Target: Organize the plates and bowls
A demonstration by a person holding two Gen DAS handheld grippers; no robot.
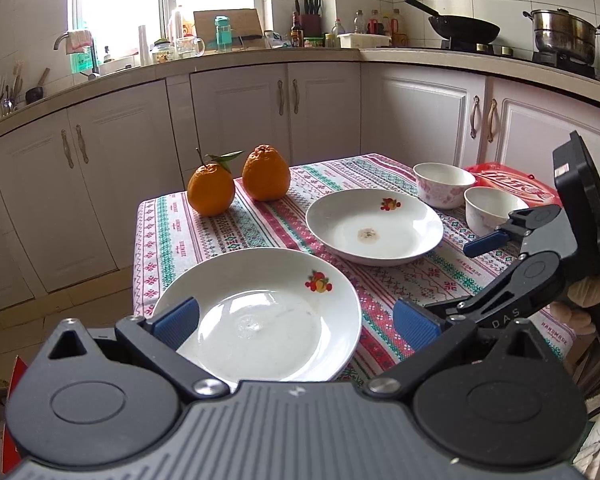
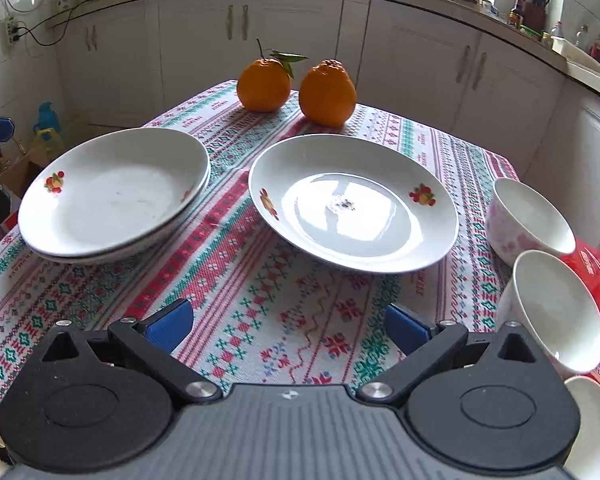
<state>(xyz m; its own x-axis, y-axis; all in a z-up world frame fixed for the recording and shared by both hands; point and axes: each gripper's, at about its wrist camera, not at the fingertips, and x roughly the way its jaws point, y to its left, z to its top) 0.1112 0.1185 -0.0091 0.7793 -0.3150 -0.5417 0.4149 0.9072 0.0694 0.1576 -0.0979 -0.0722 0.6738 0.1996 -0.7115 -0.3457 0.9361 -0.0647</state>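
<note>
A stack of two white plates with fruit prints (image 2: 112, 196) sits at the table's left; in the left wrist view its top plate (image 1: 268, 320) lies right below my open left gripper (image 1: 296, 320). A single white plate (image 2: 352, 204) (image 1: 374, 226) sits mid-table. Two white bowls with pink flowers (image 2: 528, 216) (image 2: 556, 308) stand at the right, also in the left wrist view (image 1: 444, 184) (image 1: 492, 210). A third white bowl's rim (image 2: 592, 428) shows at the bottom right. My right gripper (image 2: 288, 326) (image 1: 432, 288) is open and empty over the cloth.
Two oranges (image 2: 296, 86) (image 1: 240, 182) stand at the table's far side. A red packet (image 1: 512, 186) (image 2: 596, 272) lies behind the bowls. The patterned tablecloth (image 2: 236, 292) covers the small table. White kitchen cabinets (image 1: 236, 112) and a cluttered counter surround it.
</note>
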